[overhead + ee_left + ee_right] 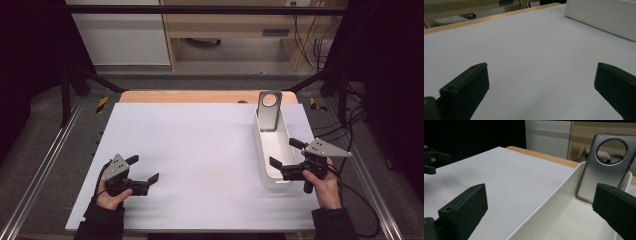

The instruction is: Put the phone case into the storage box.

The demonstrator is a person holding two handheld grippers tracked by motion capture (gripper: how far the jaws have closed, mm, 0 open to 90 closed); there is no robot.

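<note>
- The white sheet (200, 160) covered nearly the whole table (200, 96), with just a strip of bare wood showing along the far edge.
- Tons of open room across the middle and left of the sheet, basically bare from the left gripper (146, 169) all the way over to the tray.
- The long white tray (261, 150) sat on the right side of the sheet, running front to back, its right wall close to the sheet's right edge.
- A grey metal plate with a round hole (269, 110) stood leaning against the tray's far end, sticking up well above the rim.
- Black frame bars ran down both sides of the table, so sideways room stopped there.
- Right gripper (284, 153) was at the tray's near end, jaws spread wide. In the right gripper view one jaw hung over the tray's inside and the other over the sheet, straddling the tray's left wall. Nothing held, and I couldn't tell if it touched the rim.
- Left gripper hovered near the front left of the sheet, jaws wide apart too, gripping nothing, well apart from the tray.
</note>
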